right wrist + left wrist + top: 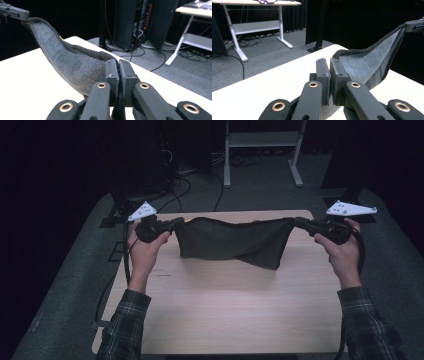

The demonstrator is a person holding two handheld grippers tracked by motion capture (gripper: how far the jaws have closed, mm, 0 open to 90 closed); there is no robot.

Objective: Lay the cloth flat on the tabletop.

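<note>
A dark cloth (235,242) is held stretched between the left claw (176,224) and right claw (298,223), each clamped on a corner above the bench (225,310).

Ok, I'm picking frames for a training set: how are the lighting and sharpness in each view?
High view: dim, room nearly black, the table lit, the dark cloth showing little detail. Left gripper view: tabletop blown out near white, left gripper sharp, background soft. Right gripper view: cloth texture crisp by the right gripper, far rack blurred.
</note>
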